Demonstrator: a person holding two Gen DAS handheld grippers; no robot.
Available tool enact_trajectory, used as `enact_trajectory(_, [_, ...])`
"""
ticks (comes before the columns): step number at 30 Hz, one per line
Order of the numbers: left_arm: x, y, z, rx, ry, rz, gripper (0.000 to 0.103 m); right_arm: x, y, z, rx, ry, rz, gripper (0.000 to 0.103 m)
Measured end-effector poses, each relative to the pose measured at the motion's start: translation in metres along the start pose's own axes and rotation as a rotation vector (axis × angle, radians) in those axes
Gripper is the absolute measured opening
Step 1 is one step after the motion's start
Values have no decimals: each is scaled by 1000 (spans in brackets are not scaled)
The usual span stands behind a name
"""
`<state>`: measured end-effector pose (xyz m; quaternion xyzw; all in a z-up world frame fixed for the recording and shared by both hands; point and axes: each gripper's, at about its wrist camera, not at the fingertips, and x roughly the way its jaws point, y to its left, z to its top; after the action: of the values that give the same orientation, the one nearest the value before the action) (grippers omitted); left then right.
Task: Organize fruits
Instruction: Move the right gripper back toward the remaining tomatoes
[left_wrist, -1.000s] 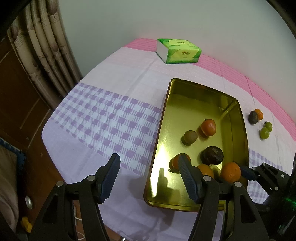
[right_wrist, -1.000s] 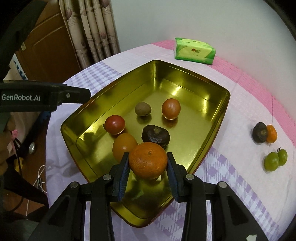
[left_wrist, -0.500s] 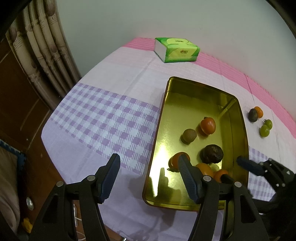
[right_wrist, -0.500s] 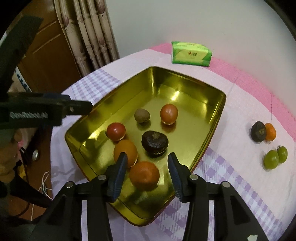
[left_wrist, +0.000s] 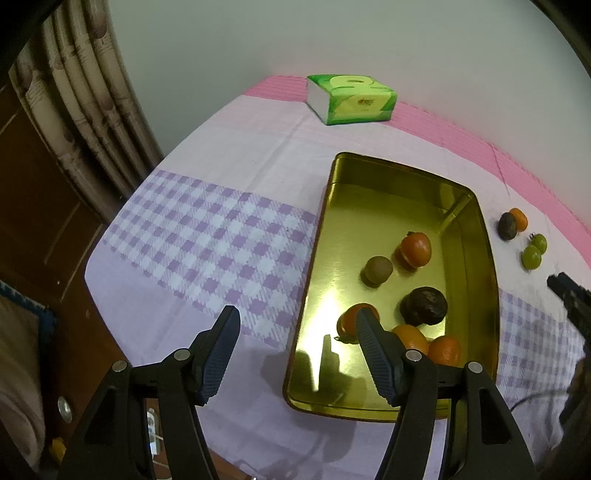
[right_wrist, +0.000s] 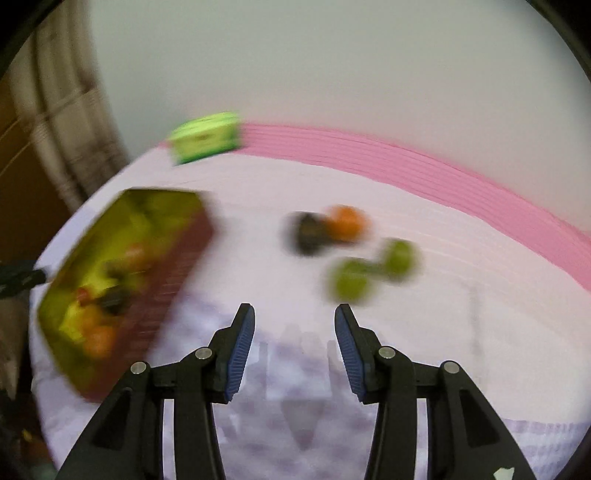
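Blurred view, empty right hand-held gripper (right_wrist: 293, 332) parted above tablecloth (right_wrist: 258, 266), green fruits (right_wrist: 373, 273) ahead

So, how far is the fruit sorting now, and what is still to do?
Done: six fruits lie in the gold tray, among them the orange at its near end. In hand: nothing; the right gripper is open and empty, facing the loose fruits. Left: four on the cloth, dark fruit, small orange, two green fruits.

Clothed table (left_wrist: 229, 236): tray (left_wrist: 487, 280), tissues (left_wrist: 351, 98), fruits (left_wrist: 530, 256)
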<state>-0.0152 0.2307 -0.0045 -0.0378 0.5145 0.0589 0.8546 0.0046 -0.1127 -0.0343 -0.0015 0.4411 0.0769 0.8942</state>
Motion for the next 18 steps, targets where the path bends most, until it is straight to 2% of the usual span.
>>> enact_trajectory(3, [-3, -7, 1, 24, -15, -18, 66, 12, -31, 1, 38, 9, -52, 43])
enact_trajectory(6, [-7, -18, 2, 45, -26, -38, 66, 29, -47, 6, 44, 21, -64, 43])
enact_trajectory(18, [-5, -113, 15, 214, -6, -132, 66, 72, -51, 26, -36, 12, -17, 42])
